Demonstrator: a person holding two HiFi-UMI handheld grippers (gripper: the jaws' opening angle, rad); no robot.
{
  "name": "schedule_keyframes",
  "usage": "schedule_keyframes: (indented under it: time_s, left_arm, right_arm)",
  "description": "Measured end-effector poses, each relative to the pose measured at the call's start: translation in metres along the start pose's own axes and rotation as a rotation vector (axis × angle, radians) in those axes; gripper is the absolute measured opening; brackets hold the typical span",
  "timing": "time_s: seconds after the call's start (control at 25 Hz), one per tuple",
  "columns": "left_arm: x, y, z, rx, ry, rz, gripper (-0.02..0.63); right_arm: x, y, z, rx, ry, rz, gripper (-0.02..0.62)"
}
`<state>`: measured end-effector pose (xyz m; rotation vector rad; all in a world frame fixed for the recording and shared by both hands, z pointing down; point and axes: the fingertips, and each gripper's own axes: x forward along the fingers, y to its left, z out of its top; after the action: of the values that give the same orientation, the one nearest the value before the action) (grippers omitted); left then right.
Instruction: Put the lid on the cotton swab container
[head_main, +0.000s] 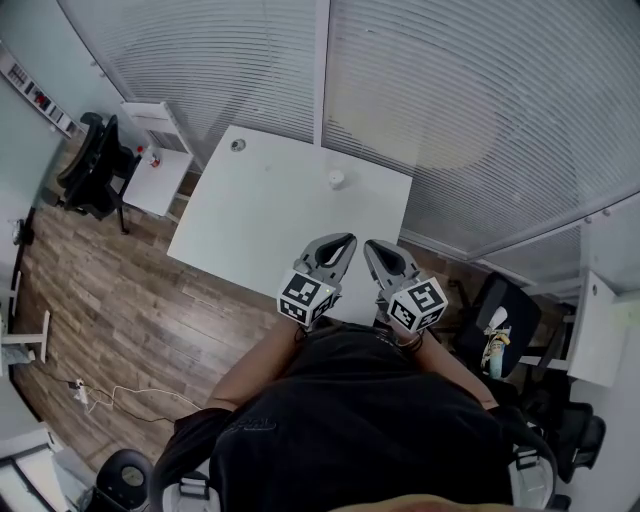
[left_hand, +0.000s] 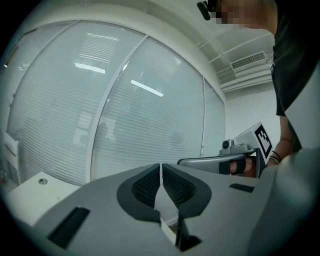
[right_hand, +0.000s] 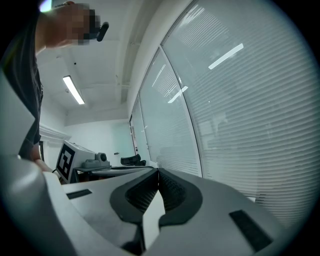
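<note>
A small white round container (head_main: 336, 178) stands near the far edge of the white table (head_main: 250, 220). A small grey round piece (head_main: 238, 144) lies at the table's far left corner and shows again as the round piece (left_hand: 43, 181) in the left gripper view; I cannot tell whether it is a lid. My left gripper (head_main: 347, 241) and right gripper (head_main: 371, 246) hover side by side over the near table edge, well short of the container. The left gripper (left_hand: 161, 165) is shut with nothing in it. So is the right gripper (right_hand: 158, 171), its pads together.
A glass wall with blinds (head_main: 450, 90) runs behind the table. A black office chair (head_main: 95, 165) and a small white cabinet (head_main: 155, 165) stand at the left on the wooden floor. Another chair (head_main: 500, 320) and white furniture (head_main: 600, 330) are at the right.
</note>
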<state>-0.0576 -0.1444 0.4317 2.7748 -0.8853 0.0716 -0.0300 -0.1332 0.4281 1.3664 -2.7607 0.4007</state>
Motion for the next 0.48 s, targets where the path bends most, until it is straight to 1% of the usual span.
schedule_keyframes:
  time_s: [0.12, 0.24, 0.4, 0.48]
  left_arm:
    - [0.014, 0.000, -0.002, -0.004, 0.005, 0.004, 0.017]
    - [0.030, 0.000, -0.002, 0.011, 0.008, -0.003, 0.017]
    - [0.048, 0.004, -0.008, -0.004, 0.021, -0.016, 0.017]
    - [0.056, 0.005, -0.009, 0.002, 0.022, -0.013, 0.017]
  right_arm:
    - [-0.002, -0.014, -0.001, 0.009, 0.007, -0.005, 0.023]
    - [-0.003, -0.027, -0.001, 0.007, 0.015, -0.004, 0.023]
    - [0.000, -0.043, -0.004, 0.015, 0.029, -0.006, 0.023]
    - [0.001, -0.050, -0.004, 0.017, 0.037, -0.004, 0.023]
